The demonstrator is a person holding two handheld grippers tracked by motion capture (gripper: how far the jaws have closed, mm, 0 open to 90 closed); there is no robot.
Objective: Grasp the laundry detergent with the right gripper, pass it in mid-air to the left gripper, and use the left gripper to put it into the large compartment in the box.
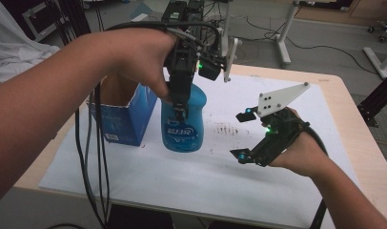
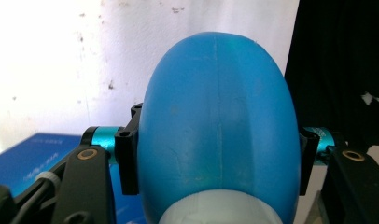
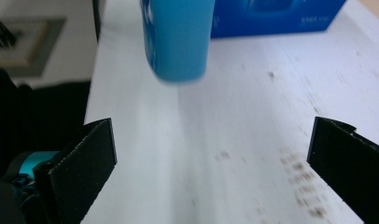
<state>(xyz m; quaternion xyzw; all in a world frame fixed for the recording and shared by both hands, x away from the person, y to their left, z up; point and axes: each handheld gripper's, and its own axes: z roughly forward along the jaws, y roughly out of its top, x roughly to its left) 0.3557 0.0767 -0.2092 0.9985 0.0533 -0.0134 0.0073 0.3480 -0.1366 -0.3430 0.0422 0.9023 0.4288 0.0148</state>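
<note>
High view, frame centre: blue plastic bottle [image 1: 183, 125] clamped near its top by left gripper [image 1: 180, 102], beside blue carton [image 1: 126, 117]. Right gripper [image 1: 245, 136] wide open, empty. Probably rigid, smooth, slippery; best pinched across the narrow upper body.

Lab: metal equipment stands [image 1: 283, 33], floor cables [image 1: 325, 47], white-covered worktable [image 1: 277, 205].

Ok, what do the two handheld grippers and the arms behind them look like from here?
Both grippers are black, with teal metal fittings and small green lights. The left gripper trails black cables beside the forearm. The right gripper carries a grey three-cornered plate with dark holes and has flat black jaws. Both forearms show no sleeves.
</note>
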